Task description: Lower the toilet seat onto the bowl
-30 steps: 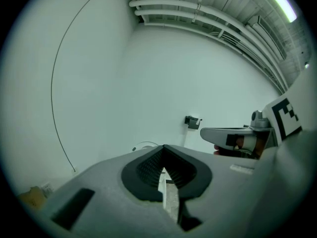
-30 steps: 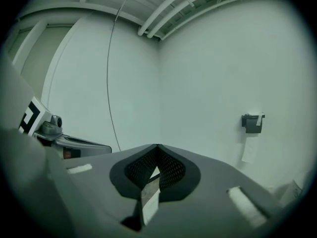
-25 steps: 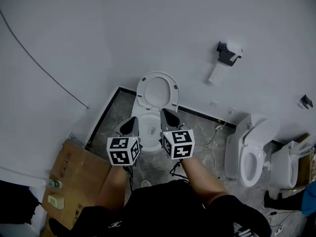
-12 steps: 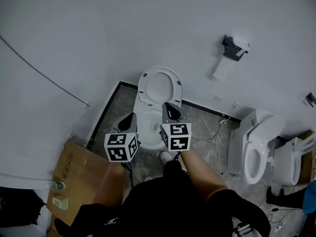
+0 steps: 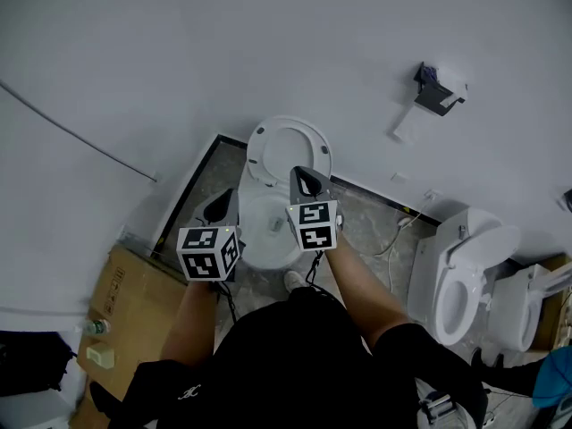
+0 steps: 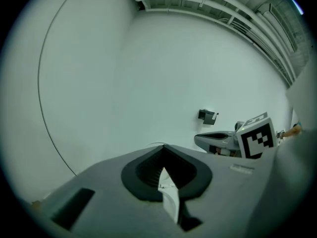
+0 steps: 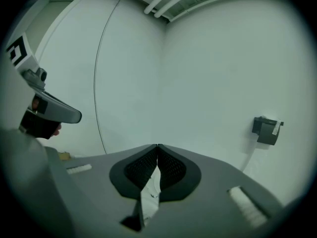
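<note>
The white toilet stands against the wall in the head view. Its seat is raised and leans back on the wall, above the open bowl. My right gripper is shut and empty, its tip just in front of the seat's lower right rim; whether it touches is unclear. My left gripper hangs beside the bowl's left side, also shut with nothing held. In the left gripper view the jaws meet at their tip and the right gripper shows at the right. In the right gripper view the jaws are pressed together.
A paper holder hangs on the wall at the right. Two more toilets stand at the right, with a cable on the floor between. A cardboard box and a bottle lie at the left. My shoe is by the bowl's base.
The person has stepped closer to the toilet. The right gripper has moved up toward the raised seat; the left gripper has drifted left, beside the bowl.
</note>
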